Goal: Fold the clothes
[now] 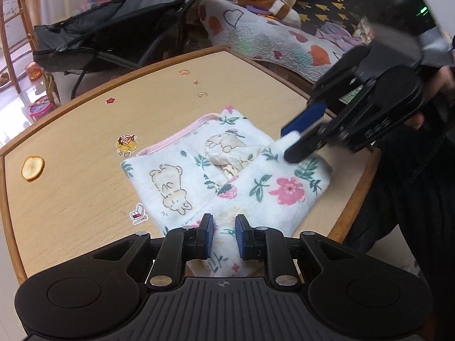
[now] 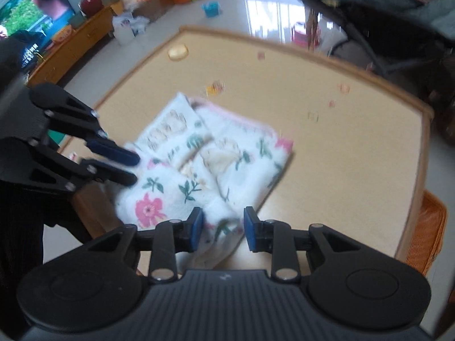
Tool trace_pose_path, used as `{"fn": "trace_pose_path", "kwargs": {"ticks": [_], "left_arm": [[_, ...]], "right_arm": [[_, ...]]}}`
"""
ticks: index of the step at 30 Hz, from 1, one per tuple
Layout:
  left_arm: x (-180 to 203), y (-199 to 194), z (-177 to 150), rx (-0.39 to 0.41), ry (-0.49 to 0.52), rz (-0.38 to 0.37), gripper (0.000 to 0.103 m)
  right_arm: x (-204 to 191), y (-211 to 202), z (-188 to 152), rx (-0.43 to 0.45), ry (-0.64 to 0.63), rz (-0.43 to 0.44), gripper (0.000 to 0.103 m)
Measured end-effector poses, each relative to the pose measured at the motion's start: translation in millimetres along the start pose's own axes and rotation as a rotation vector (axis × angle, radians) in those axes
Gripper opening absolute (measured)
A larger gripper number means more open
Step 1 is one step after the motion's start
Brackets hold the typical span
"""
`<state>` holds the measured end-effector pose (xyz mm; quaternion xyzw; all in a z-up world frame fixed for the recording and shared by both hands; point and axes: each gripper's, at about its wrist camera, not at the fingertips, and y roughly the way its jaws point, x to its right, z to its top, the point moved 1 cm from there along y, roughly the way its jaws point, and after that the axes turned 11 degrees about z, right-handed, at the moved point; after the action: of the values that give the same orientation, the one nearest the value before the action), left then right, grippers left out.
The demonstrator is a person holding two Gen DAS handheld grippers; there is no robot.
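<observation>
A white cloth printed with bears, flowers and pink trim lies partly folded on a light wooden table. My left gripper is shut on a bunched near edge of the cloth, which fills the gap between its blue pads. My right gripper holds the cloth's right corner pinched between its fingers, lifted a little off the table. The right wrist view is blurred. A flap of the cloth with a pink flower runs between the two grippers.
A round yellow slice and several stickers sit on the table. A dark folding chair and a heart-patterned quilt lie beyond the far edge. An orange basket stands beside the table. A person's dark sleeve is at right.
</observation>
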<state>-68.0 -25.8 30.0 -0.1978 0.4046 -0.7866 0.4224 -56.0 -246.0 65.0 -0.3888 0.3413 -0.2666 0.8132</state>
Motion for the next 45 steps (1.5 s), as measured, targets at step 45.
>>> {"fn": "trace_pose_path", "kwargs": {"ticks": [45], "left_arm": [[-13, -10, -12, 0.093, -0.224, 0.086, 0.034]], "right_arm": [[-31, 33, -44, 0.137, -0.095, 0.026, 0.050]]}}
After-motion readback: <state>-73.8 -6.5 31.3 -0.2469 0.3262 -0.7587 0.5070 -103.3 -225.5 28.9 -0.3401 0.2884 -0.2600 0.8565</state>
